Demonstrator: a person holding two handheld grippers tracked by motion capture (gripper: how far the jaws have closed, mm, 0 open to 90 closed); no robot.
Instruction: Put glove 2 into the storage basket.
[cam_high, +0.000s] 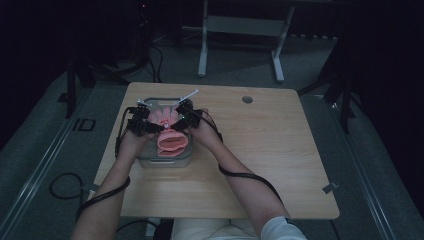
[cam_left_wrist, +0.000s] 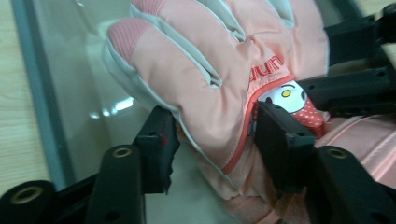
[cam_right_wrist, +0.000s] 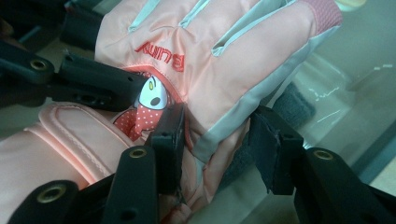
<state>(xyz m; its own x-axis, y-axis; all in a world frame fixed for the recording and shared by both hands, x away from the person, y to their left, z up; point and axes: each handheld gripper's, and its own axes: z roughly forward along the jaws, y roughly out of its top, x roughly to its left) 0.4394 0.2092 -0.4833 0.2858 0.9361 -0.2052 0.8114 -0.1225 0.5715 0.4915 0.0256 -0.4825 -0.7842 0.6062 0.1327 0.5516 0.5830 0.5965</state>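
Pink glove (cam_high: 170, 134) sits in the clear bin (cam_high: 165, 161) near the worktop's (cam_high: 280, 165) far-left corner, left claw (cam_high: 152, 126) and right claw (cam_high: 176, 123) both released, straddling its opposite edges.

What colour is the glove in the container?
Peach-pink glove with pale grey trim between the fingers; clearest in the left gripper view.

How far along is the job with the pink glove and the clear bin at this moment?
Done: the pink glove already lies over the clear bin on the table. In hand: the left tongs and right tongs each straddle a glove edge, jaws parted, not pinching. Left, likely: draw both tongs away, and settle the glove lower if it should sit inside.
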